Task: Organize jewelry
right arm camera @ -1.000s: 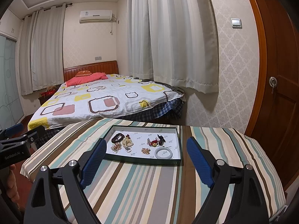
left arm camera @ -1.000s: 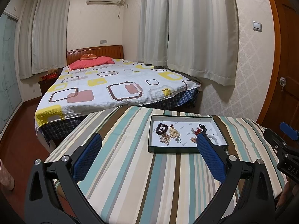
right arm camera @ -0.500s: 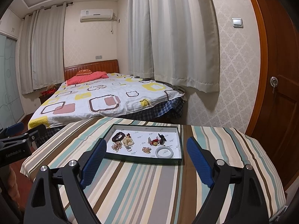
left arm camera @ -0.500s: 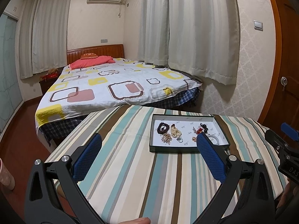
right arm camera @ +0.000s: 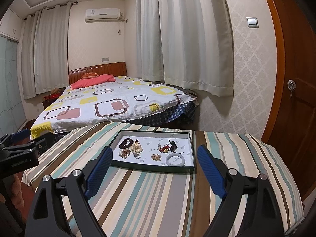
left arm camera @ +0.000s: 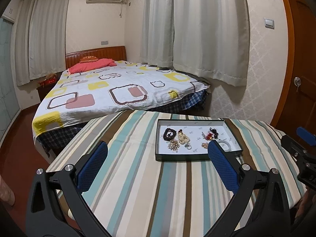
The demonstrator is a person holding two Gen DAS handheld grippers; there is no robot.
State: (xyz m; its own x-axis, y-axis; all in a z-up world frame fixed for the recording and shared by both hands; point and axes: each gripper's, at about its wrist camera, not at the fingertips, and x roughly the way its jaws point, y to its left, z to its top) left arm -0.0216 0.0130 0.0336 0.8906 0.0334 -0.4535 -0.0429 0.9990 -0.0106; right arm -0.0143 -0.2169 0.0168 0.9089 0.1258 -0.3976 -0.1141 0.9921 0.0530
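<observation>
Both tongs, left tongs (left arm camera: 158, 158) and right tongs (right arm camera: 153, 164), hung wide and empty above the striped table (right arm camera: 158, 197)
Ahead lay the jewelry tray (right arm camera: 153, 167), long side crosswise; it sat straight before the right tongs, off to the left tongs' right, so the right hand seemed nearer

In front of me is a worktop (right arm camera: 158, 197) with a striped cloth. Behind it stands a bed (right arm camera: 110, 104) with a patterned cover, a pink pillow (right arm camera: 92, 81) and a wooden headboard (right arm camera: 98, 69). Long pale curtains (right arm camera: 187, 39) hang at my right, an air conditioner (right arm camera: 102, 14) is high on the wall, a brown door (right arm camera: 296, 79) at far right.
</observation>
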